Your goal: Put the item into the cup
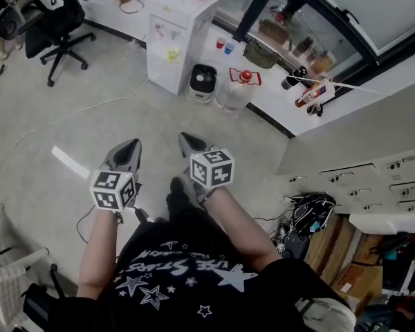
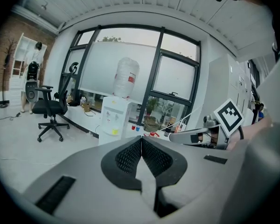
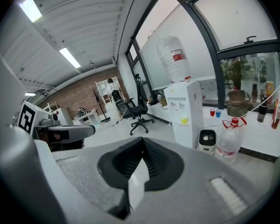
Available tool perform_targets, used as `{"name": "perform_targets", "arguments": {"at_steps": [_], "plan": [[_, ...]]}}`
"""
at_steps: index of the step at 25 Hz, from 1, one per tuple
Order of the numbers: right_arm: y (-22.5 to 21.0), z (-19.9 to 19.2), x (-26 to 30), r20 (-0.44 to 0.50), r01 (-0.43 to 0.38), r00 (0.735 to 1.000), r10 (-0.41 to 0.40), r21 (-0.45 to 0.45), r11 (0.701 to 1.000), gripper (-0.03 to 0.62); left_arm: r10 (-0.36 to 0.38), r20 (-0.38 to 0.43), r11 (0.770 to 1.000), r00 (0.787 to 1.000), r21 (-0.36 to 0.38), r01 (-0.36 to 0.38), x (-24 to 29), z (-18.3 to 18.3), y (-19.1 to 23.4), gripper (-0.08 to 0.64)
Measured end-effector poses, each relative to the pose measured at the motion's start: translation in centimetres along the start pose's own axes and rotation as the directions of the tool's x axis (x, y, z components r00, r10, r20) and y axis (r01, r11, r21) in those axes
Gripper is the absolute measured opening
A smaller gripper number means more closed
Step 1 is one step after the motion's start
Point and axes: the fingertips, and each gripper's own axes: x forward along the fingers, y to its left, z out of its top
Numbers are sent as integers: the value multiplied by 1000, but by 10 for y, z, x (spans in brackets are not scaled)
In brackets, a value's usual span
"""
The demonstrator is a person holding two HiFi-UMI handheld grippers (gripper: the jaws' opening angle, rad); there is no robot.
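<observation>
Both grippers are held at waist height over the grey floor, with nothing between the jaws. My left gripper (image 1: 130,148) (image 2: 141,139) is shut, its ribbed pads meeting at the tip. My right gripper (image 1: 187,141) (image 3: 142,140) is shut too, and it shows from the side in the left gripper view as a grey bar with a marker cube (image 2: 228,116). A red cup (image 1: 220,43) (image 3: 212,113) and a blue cup (image 1: 229,48) (image 3: 218,113) stand far ahead on the white window ledge. I cannot pick out any loose item to go with them.
A white water dispenser (image 1: 175,37) with a bottle on top stands ahead. Beside it on the floor are a small black-and-white appliance (image 1: 203,83) and a large clear water bottle (image 1: 235,92). A black office chair (image 1: 55,23) is at far left. Drawer cabinets (image 1: 373,178) and a dark bag (image 1: 311,209) are at right.
</observation>
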Motion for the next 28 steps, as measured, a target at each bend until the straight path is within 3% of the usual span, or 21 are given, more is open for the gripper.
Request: {"name": "perform_targets", "arguments": {"at_steps": [13,28], "plan": [[59,-53,-67,-4,-7,1000,6,-49,999,0,-26,17,1000,1000,12,26,-80,-45,-43,8],[77,-62,-84,1,-13,1000,13,-49,999,0,-21,-4,1000,1000,23,21,-93,-55,-50,6]]}}
